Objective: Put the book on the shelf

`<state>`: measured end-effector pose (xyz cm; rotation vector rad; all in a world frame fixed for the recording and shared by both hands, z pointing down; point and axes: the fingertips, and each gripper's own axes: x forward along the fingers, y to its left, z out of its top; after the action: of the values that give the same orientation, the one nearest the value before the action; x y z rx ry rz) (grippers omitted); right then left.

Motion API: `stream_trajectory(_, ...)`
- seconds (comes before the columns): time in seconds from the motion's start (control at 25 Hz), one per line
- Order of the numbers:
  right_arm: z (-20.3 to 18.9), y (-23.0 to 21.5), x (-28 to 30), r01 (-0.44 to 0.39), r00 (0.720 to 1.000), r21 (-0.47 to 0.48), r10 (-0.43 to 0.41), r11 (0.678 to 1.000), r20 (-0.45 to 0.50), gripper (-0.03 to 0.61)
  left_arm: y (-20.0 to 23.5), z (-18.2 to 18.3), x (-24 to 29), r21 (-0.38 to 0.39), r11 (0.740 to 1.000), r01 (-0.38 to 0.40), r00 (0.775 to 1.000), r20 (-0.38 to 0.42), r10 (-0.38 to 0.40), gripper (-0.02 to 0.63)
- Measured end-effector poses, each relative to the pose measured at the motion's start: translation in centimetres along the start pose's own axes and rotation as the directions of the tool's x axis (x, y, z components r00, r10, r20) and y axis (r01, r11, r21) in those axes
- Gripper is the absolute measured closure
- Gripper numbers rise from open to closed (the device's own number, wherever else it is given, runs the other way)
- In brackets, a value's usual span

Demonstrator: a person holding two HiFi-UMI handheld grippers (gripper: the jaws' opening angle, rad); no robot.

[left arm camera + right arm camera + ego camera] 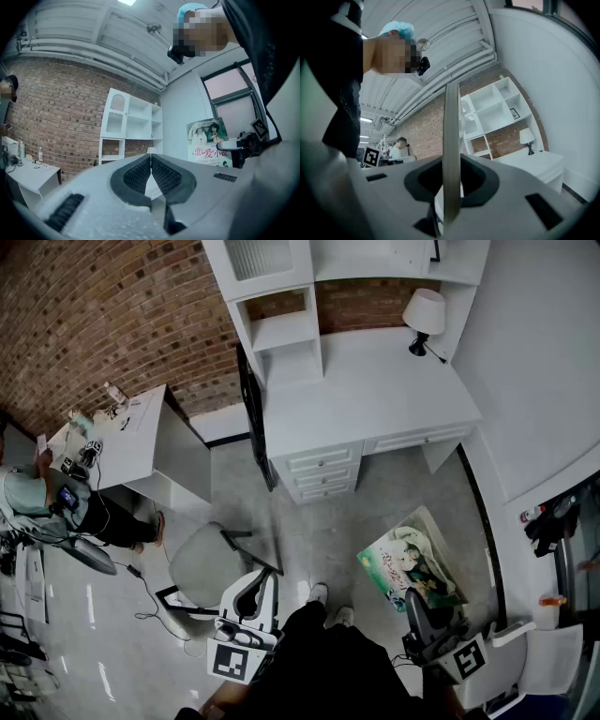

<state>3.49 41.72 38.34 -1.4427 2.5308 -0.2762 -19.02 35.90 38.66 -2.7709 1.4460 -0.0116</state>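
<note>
The book (412,568) has a green illustrated cover and is held low at the right, over the floor. My right gripper (417,607) is shut on its near edge. In the right gripper view the book (451,117) shows edge on, a thin upright strip clamped between the jaws of the right gripper (451,166). My left gripper (251,589) hangs at my left side, shut and empty; its pads (140,174) meet in the left gripper view. That view also shows the book's cover (208,143). The white shelf unit (281,334) stands on the desk ahead.
A white desk (375,395) with drawers stands against the brick wall, with a lamp (424,313) at its right end. A grey office chair (202,563) sits just ahead of my left gripper. A seated person (56,507) works at another desk (131,442) at far left.
</note>
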Motion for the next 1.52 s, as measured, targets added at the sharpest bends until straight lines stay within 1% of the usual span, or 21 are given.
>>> stream_trajectory(0.2,-0.7,0.5,-1.7,0.007,1.0,-0.005,-0.007,1.0,0.016,0.5,-1.4,-1.0,0.1,0.01,0.999,0.037,0.999,0.004,-0.037,0.594)
stream_trajectory(0.36,-0.1,0.7,-2.9,0.023,0.998,0.018,-0.024,1.0,0.051,0.5,-2.3,-0.2,0.6,-0.003,0.998,0.067,0.997,0.024,-0.067,0.594)
stream_trajectory(0.44,0.2,0.6,-3.4,0.02,0.998,0.008,-0.02,1.0,0.065,0.5,-2.7,-0.2,0.6,0.003,0.997,0.074,0.997,0.028,-0.074,0.594)
stream_trajectory(0.6,0.8,0.4,-4.5,0.021,0.997,-0.034,-0.019,0.999,0.068,0.5,-3.3,-0.4,0.5,-0.016,0.998,0.066,0.997,0.029,-0.066,0.594)
stream_trajectory(0.84,0.7,-0.4,-6.0,-0.002,0.998,-0.02,0.003,1.0,0.064,0.5,-4.1,0.2,-0.4,-0.015,0.999,0.034,0.999,0.042,-0.033,0.594)
stream_trajectory(0.96,0.6,-0.6,-6.0,-0.007,0.998,-0.026,0.009,1.0,0.056,0.5,-4.1,0.0,-0.5,-0.003,1.0,0.028,0.999,0.035,-0.027,0.594)
stream_trajectory(1.2,0.2,-1.0,-5.3,-0.002,0.998,-0.014,0.003,1.0,0.061,0.5,-3.5,-0.7,0.5,-0.017,0.999,0.038,0.999,0.038,-0.037,0.594)
stream_trajectory(1.52,0.3,-3.9,-2.1,0.014,0.998,0.012,-0.015,1.0,0.059,0.5,-2.2,-2.1,5.3,-0.046,0.996,0.07,0.997,0.038,-0.068,0.594)
